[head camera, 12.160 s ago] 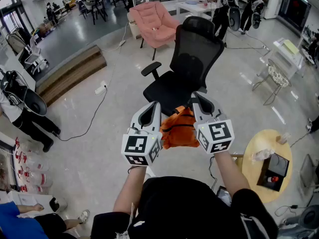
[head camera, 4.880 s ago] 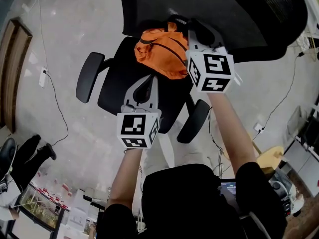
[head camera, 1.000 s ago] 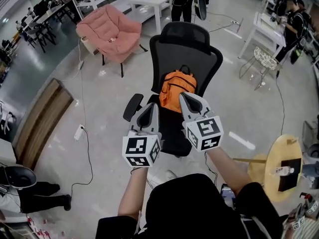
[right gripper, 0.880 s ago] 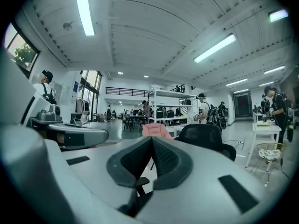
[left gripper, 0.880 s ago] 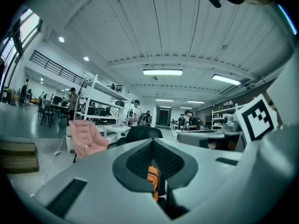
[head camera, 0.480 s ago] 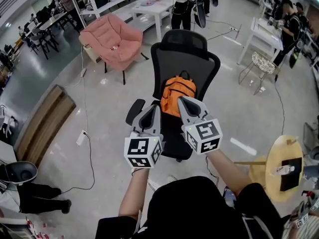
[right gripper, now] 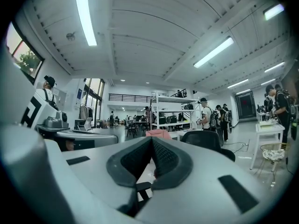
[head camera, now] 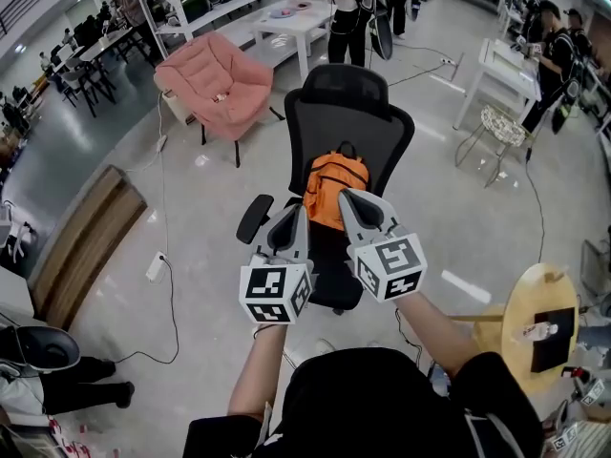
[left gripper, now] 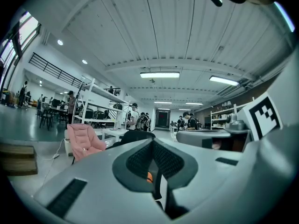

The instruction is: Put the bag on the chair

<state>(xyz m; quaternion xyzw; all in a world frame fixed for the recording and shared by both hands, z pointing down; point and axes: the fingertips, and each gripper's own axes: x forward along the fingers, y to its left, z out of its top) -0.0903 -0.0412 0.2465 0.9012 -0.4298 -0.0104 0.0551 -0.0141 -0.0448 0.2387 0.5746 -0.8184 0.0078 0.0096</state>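
The black office chair [head camera: 348, 113] is carrying the orange bag [head camera: 334, 184], which is standing upright on its seat against the backrest. You are holding the left gripper [head camera: 296, 216] and right gripper [head camera: 348, 201] in front of it, both pressed together and empty.

Grey polished floor [head camera: 191, 294], on which a black office chair [head camera: 353, 122] is stood directly ahead of the jaws of the left gripper [head camera: 297, 216] and right gripper [head camera: 349, 200]. An orange bag [head camera: 334, 181] is shown upright on the seat against the backrest, just beyond the jaw tips. A pink armchair [head camera: 208, 84] is placed farther ahead, left of the jaws; a round wooden table [head camera: 520, 299] to their right; a power strip [head camera: 155, 266] and wooden platform [head camera: 81, 246] to their left.
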